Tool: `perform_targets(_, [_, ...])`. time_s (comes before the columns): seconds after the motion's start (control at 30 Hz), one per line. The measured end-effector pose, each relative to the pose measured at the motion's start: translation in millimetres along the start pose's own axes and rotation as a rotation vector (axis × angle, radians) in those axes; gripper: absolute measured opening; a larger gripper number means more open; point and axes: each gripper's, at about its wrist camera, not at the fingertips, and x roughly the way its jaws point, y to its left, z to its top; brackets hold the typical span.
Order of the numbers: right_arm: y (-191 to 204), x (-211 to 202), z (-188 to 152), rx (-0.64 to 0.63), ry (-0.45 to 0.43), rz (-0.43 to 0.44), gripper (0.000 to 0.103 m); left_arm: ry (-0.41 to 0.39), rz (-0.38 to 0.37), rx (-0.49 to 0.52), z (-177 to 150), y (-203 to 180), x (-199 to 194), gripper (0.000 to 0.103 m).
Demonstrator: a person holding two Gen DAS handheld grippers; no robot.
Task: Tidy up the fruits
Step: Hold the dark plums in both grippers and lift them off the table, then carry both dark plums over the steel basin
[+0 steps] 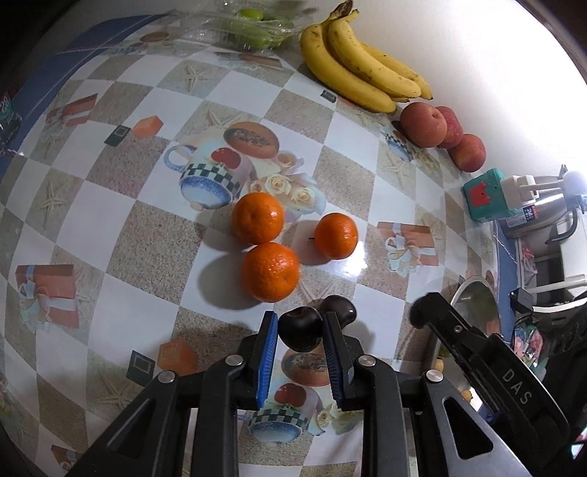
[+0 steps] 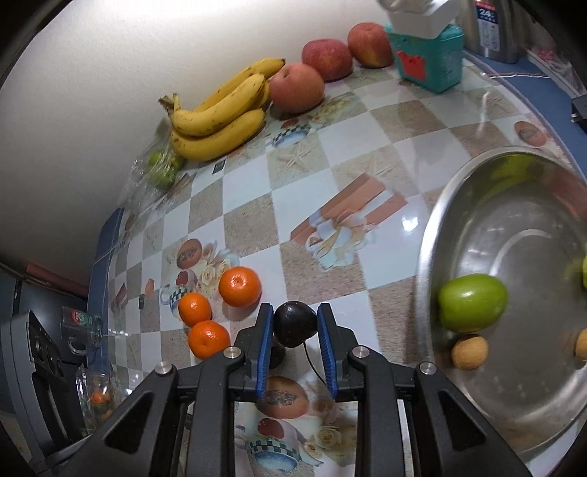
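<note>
Checkered oilcloth printed with cups, roses, gift boxes and starfish covers the table (image 1: 121, 205), which stands against a white wall. Along that wall lie a bag of green fruit (image 1: 249, 25), bananas (image 1: 352, 62) and three apples (image 1: 423, 124); beside them stands a teal box (image 1: 484, 194) with white plugs on top. A label behind it reads "24". Three oranges (image 1: 269, 271) sit in the middle of the table, two touching, one just apart.

The left gripper (image 1: 300, 330) is clamped on a dark plum (image 1: 299, 328), with a second plum (image 1: 339, 310) just behind its right finger. "DAS" is printed on the right gripper's black body where it shows at the edge of the left view. The right gripper (image 2: 295, 326) is closed on its own dark plum (image 2: 293, 324), a thin stem hanging below it. Right of it a steel bowl (image 2: 433, 235) holds a green fruit (image 2: 473, 302) and a small tan fruit (image 2: 469, 352).
</note>
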Motion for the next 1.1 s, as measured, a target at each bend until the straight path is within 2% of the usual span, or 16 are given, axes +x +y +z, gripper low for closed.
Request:
perform_targets(0.27, [-32.0, -33.3, 9.5, 0.06, -0.064, -0.082, 0.025, -0.02, -0.018, 0.123, -14.4, -45.5, -7.3, 0.027])
perform_targets(0.67, [-111.8, -85.4, 19.1, 0.205, -0.172, -0.185, 0.025, 0.028, -0.074, 0.33, -54.8, -122.8, 8.3, 0.027])
perform_targets(0.87, [-148.0, -104.1, 18.4, 0.277, -0.198, -0.185, 0.025, 0.063, -0.129, 0.419, -78.3, -157.4, 18.4, 0.027])
perform_targets(1.1, [-157.9, -110.6, 18.3, 0.29, -0.201, -0.178, 0.026, 0.083, -0.155, 0.46, -91.8, -177.5, 31.0, 0.027])
